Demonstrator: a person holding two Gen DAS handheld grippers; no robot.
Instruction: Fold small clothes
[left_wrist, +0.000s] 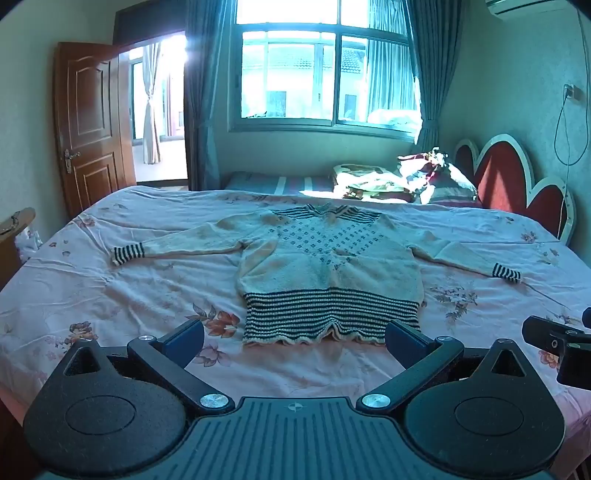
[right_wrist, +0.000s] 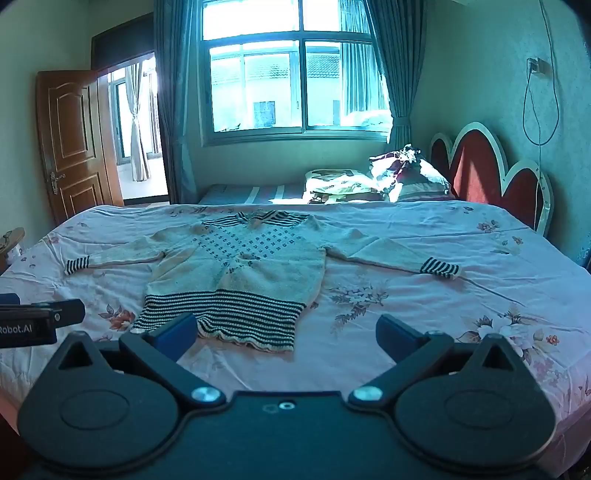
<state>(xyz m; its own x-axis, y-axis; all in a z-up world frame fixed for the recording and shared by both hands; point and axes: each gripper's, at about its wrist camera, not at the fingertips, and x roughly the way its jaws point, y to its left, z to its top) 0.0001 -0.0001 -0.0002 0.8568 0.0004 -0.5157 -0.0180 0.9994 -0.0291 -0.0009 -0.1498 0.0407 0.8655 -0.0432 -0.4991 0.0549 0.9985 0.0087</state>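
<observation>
A small cream knit sweater (left_wrist: 325, 258) with navy dots and a striped hem lies flat on the bed, both sleeves spread out; it also shows in the right wrist view (right_wrist: 240, 266). My left gripper (left_wrist: 295, 338) is open and empty, just short of the striped hem. My right gripper (right_wrist: 286, 334) is open and empty, near the hem's right corner and over bare sheet. Each gripper shows at the edge of the other's view: the right one (left_wrist: 554, 343) and the left one (right_wrist: 37, 319).
The bed has a pink floral sheet (left_wrist: 110, 295). Pillows and bedding (left_wrist: 402, 181) are piled by the red headboard (left_wrist: 509, 177) at the far right. A window (left_wrist: 317, 74) is behind, an open wooden door (left_wrist: 88, 125) at the left.
</observation>
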